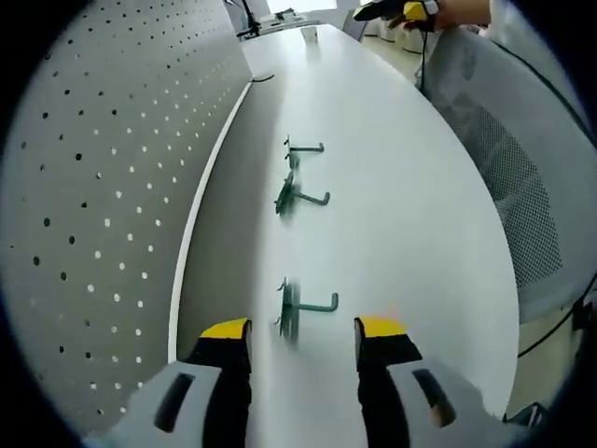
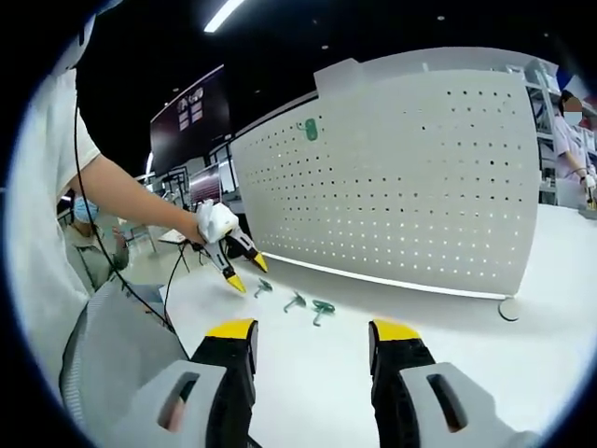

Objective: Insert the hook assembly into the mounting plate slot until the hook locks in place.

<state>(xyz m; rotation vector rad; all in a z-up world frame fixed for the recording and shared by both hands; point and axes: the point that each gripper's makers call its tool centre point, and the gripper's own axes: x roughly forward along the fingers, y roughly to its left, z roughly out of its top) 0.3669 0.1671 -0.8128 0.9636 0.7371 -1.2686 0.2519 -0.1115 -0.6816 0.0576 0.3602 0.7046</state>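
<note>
We hold our left claw [image 1: 303,331] apart, empty, the nearest hook [image 1: 297,306] just ahead between its jaws for grabbing; pegboard [image 1: 103,187] alongside; right claw [image 2: 312,338] apart, hooks well ahead

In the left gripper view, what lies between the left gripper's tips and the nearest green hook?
Nothing: in the left gripper view only bare white table separates the open left gripper from the nearest hook.

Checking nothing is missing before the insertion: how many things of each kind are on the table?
Green hooks: 3
Pegboard: 1
Green hook already on the pegboard: 1
Total: 5
</note>
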